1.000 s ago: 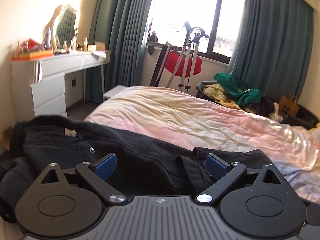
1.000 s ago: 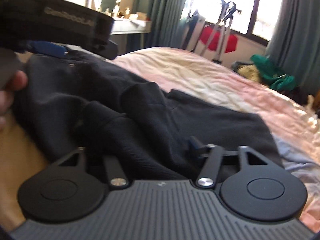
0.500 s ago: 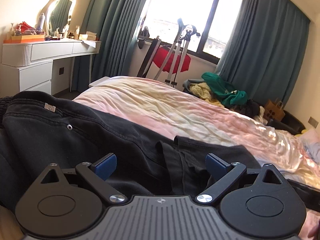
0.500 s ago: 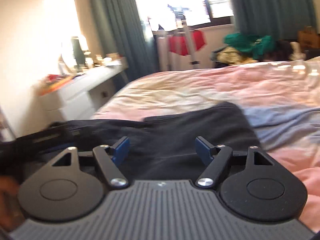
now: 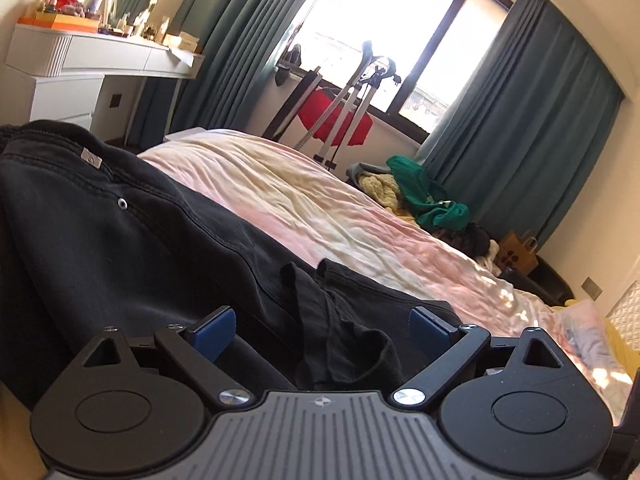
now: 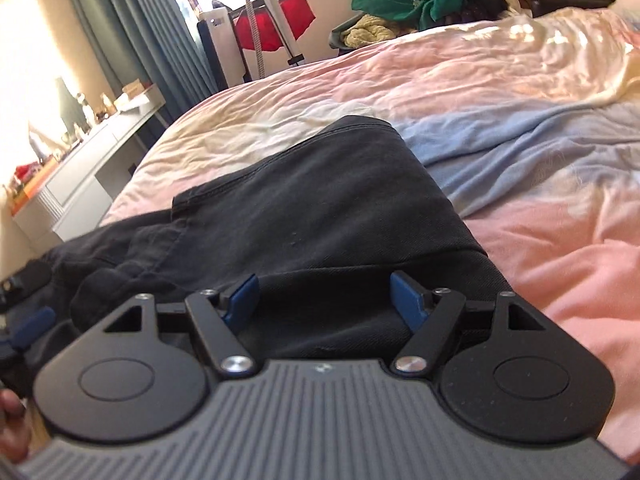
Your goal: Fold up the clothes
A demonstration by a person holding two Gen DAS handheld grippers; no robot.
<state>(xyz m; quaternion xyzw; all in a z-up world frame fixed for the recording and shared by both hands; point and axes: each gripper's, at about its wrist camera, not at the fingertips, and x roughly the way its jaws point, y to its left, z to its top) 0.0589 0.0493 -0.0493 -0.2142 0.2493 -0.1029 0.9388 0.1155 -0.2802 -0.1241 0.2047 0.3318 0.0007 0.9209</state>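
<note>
Black trousers [image 5: 120, 240] lie spread along the near edge of the bed, waistband with a rivet at the left. My left gripper [image 5: 322, 328] hovers low over them, open, with a bunched fold of black cloth [image 5: 344, 344] between its blue pads [image 5: 214, 330] but untouched. In the right wrist view the trouser leg [image 6: 320, 208] stretches away across the bedding. My right gripper [image 6: 324, 298] is open just above that leg, nothing pressed between its pads [image 6: 408, 300]. The left gripper's blue pad [image 6: 30, 322] shows at the far left.
The bed's pink and cream duvet [image 5: 320, 208] has a blue patch [image 6: 520, 140] to the right. A white dressing table [image 5: 80, 64] stands at the left. By the window are a metal stand with red cloth [image 5: 336, 120], a green clothes pile [image 5: 424, 196] and a paper bag [image 5: 516, 252].
The right gripper has rolled and swung to the right along the trousers, from the bunched top to the flat leg. The left gripper has tilted and sunk slightly. Both stay open.
</note>
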